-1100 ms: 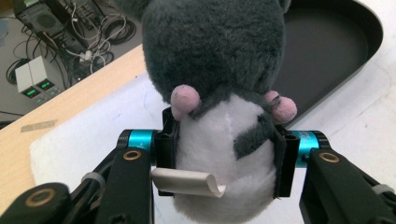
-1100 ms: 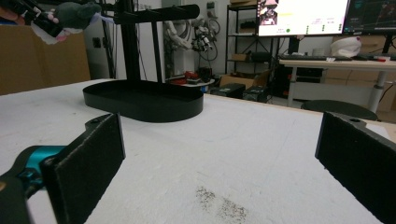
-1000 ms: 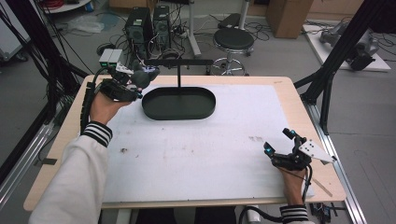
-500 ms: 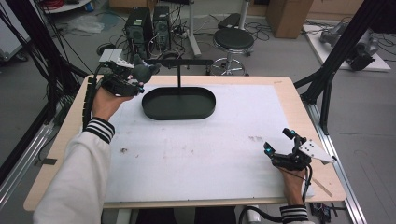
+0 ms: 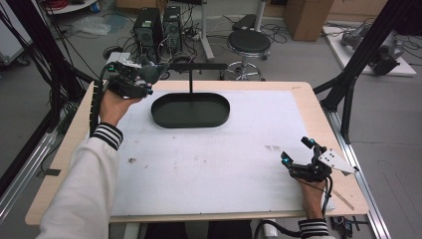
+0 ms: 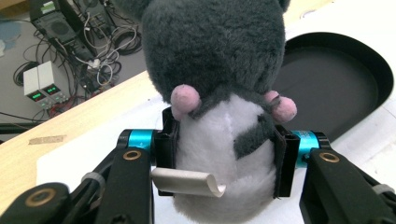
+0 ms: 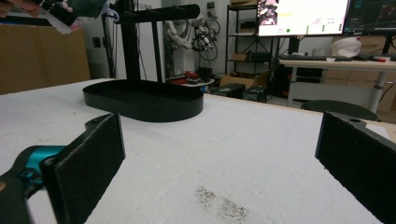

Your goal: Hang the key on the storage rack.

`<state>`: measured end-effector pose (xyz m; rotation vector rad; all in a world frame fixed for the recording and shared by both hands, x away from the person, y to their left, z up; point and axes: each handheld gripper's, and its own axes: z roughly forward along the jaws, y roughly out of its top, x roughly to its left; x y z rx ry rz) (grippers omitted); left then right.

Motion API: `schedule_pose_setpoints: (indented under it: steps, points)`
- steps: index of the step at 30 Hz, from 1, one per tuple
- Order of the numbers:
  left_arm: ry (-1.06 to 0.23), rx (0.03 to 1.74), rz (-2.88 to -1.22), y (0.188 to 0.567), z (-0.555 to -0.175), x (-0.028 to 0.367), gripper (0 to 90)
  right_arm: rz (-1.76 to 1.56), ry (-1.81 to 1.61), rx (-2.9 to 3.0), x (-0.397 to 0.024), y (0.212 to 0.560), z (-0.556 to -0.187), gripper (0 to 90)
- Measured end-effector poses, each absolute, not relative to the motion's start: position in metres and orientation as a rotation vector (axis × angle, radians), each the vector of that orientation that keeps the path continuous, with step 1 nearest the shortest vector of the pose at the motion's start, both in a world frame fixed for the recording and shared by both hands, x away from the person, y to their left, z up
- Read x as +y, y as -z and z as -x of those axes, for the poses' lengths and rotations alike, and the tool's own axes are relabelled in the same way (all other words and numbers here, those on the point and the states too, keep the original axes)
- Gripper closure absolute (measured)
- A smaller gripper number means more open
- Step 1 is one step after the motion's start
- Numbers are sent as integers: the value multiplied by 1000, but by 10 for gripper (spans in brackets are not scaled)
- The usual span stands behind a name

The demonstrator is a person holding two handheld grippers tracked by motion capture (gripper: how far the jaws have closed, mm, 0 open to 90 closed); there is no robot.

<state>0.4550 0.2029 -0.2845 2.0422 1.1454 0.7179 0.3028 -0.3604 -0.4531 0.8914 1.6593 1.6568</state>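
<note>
Change: plush [image 5: 149, 72] sits higher and farther toward the upper left of the high view than a second ago, when the left gripper [image 5: 133, 83] was low beside the tray's left end; now it is level with the left tip of the crossbar [image 5: 199, 66].
Meaning: judged as a lift toward the stand, either to hang the plush on the bar or to carry it over and drop it in the tray; nothing released yet.
Plush: grey toy with white belly and pink paws, clamped round the belly, filling the centre of the left gripper view [image 6: 219, 93]; a curled paper tag [image 6: 187, 181] hangs at lower centre.
Left jaws: closed on the plush, pads pressing both flanks.
Left arm: striped-cuff sleeve [image 5: 107, 135] runs up the left edge of the high view, wrist cocked, gripper aimed right toward the stand.
Tray: black oval [image 5: 219, 119], empty, upper centre of the high view, just right of and below the plush.
Right gripper: resting low at the lower right of the high view [image 5: 306, 158], unchanged over the last second; jaws wide apart, nothing between them, aimed across the white mat [image 5: 209, 164] at the tray [image 7: 144, 105].
</note>
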Motion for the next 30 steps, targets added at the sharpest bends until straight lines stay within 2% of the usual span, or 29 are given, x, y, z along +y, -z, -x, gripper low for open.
schedule_pose_setpoints:
  steps: [15,30]
  points:
    - [-717,1200,-2034,295,-469,208,558,-889,-1656,1660,-361,453,-303,5]
    - [-688,1228,-2042,308,-466,216,558,-888,-1654,1659,-360,453,-303,5]
